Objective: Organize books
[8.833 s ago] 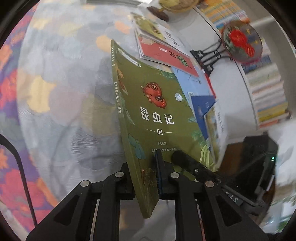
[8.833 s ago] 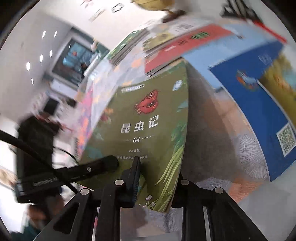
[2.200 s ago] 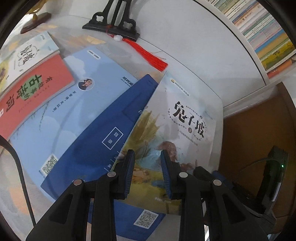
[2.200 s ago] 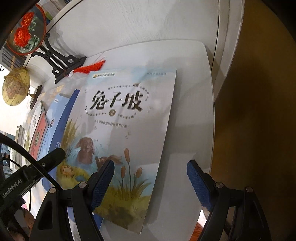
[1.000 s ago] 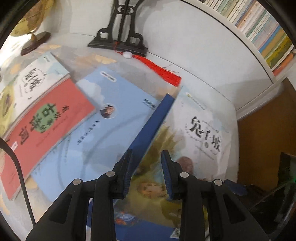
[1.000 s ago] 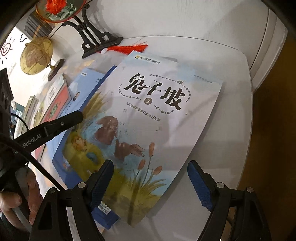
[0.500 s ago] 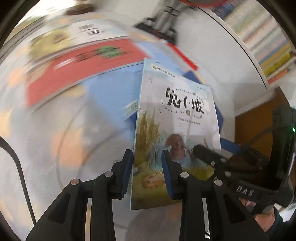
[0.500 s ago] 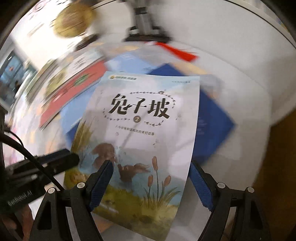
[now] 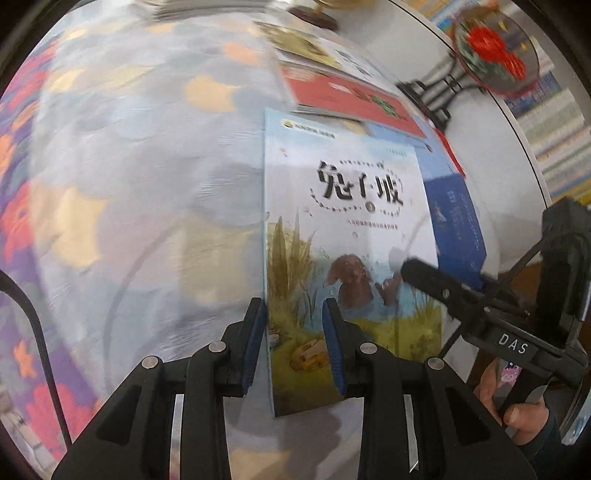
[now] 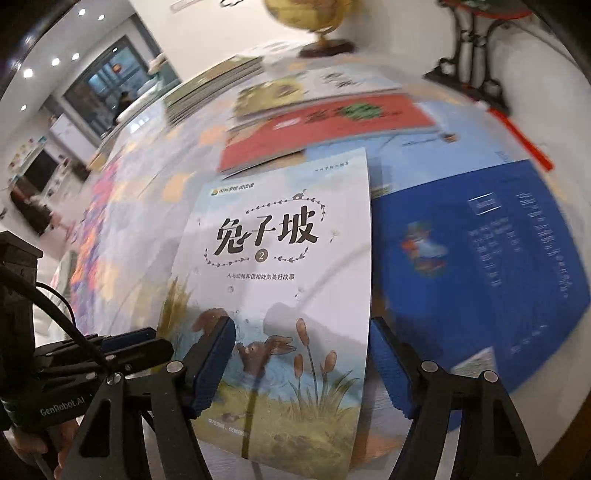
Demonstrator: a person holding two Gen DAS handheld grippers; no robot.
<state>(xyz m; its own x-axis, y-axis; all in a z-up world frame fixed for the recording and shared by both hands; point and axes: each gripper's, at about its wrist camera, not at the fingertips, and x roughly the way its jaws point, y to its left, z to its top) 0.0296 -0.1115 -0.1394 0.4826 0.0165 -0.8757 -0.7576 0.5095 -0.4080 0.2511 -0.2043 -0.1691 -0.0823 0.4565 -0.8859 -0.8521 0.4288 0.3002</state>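
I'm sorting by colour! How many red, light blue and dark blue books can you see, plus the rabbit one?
Red book: 1
Light blue book: 1
Dark blue book: 1
Rabbit book: 1
Total: 4

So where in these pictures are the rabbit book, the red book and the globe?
rabbit book [image 10: 273, 258]: right wrist view, on its pale cover by the title.
red book [image 10: 325, 125]: right wrist view, on the middle of its red cover.
globe [image 10: 314, 11]: right wrist view, on the yellow ball above its stand.
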